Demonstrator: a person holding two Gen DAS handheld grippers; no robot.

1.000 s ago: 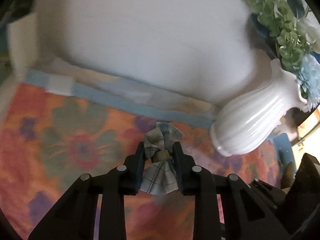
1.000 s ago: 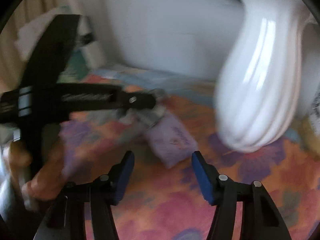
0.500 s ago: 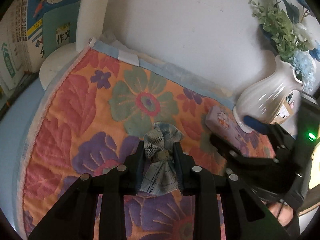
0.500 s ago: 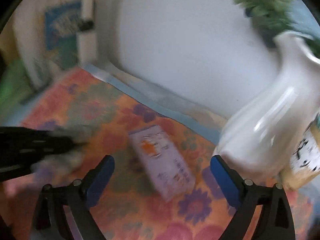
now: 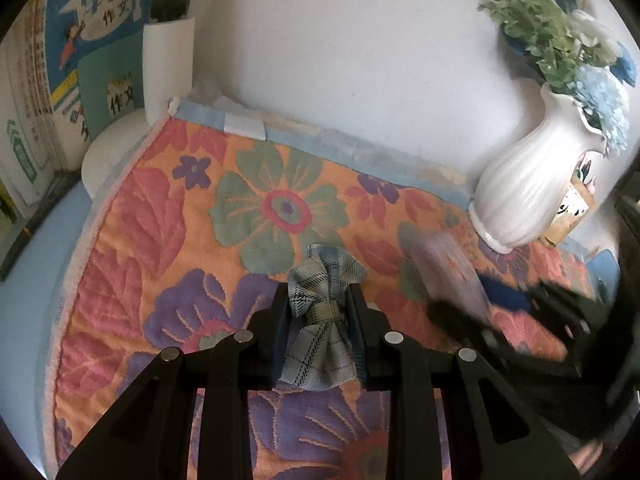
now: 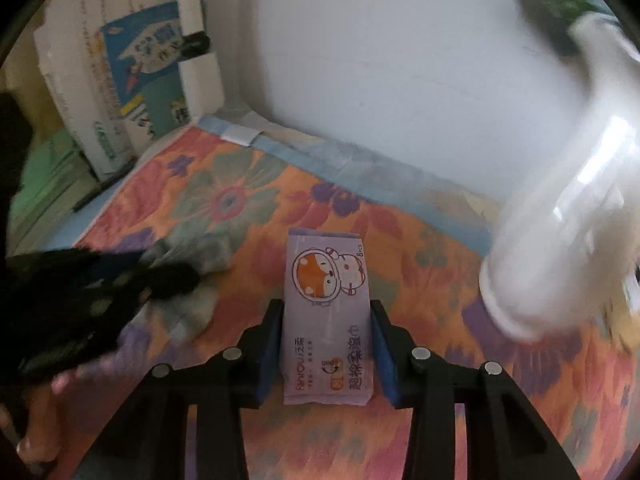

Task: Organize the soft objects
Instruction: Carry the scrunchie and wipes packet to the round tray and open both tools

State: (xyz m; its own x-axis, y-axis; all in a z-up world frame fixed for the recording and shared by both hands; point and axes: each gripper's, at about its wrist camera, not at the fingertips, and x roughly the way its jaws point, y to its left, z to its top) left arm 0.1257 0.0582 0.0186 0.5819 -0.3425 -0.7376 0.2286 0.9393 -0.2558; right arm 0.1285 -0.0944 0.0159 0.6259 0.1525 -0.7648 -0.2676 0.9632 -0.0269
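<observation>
Soft goods, two items, both in hand over a floral cloth [image 5: 168,216] spread on the tabletop. Item one: plaid fabric bow [image 5: 322,312], grey-blue check, cinched at the middle by a tan band; held in the left gripper [image 5: 318,316], jaws closed on the knot so the fanned ends stick out above and below the pads. Judged very light, limp and easily crushed; the banded waist is the firm part and the sensible place to pinch, since the loose ends would simply fold away. Item two: purple tissue pack [image 6: 326,312], flat plastic-wrapped sachet with a cartoon print, lying lengthwise between the pads of the right gripper [image 6: 326,320]; these jaws have just been closing and now meet the pack's two long edges. Judged light and squashy with a slick film wrapper, so a grip across the narrow width, near the middle of its length, should hold without the pack buckling or sliding out. The pack's far end reaches past the fingertips; whether it is lifted clear of the cloth cannot be told. Surroundings: white ribbed vase [image 5: 532,184] with artificial flowers at the right rear, close to the right gripper's path and likely to tip if knocked; upright books [image 5: 80,60] and a white lamp base [image 5: 116,148] at the left rear, well apart from both items.
</observation>
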